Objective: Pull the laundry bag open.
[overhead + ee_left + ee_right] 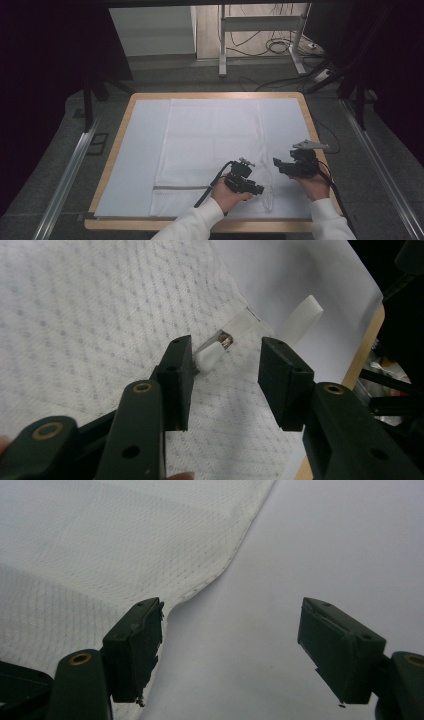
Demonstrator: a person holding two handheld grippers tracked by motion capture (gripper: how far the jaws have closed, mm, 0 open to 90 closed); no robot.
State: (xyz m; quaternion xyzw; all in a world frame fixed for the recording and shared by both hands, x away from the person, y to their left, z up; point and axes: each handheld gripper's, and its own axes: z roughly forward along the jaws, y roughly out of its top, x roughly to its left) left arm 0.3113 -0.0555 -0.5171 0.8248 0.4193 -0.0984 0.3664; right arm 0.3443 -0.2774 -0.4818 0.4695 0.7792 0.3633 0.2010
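A white textured cloth (pixel 210 145) lies flat on the table, with a grey zipper line (pixel 180 188) near its front edge. My left gripper (pixel 260 190) hovers over the cloth's near right corner. In the left gripper view its jaws (pixel 225 382) stand apart, and a white zipper pull with a metal end (pixel 212 354) lies just ahead of the left jaw, not pinched. A white strap (pixel 301 319) sticks out past the corner. My right gripper (pixel 276 164) is open, with its left jaw over the cloth's hemmed edge (pixel 100 545) and nothing between its jaws (pixel 230 645).
A pale sheet (pixel 140 150) covers the wooden table (pixel 122 120) under the cloth. The table's right edge (pixel 365 355) lies close to the left gripper. Beyond the table are metal floor rails (pixel 70 170), a desk frame (pixel 222 45) and cables.
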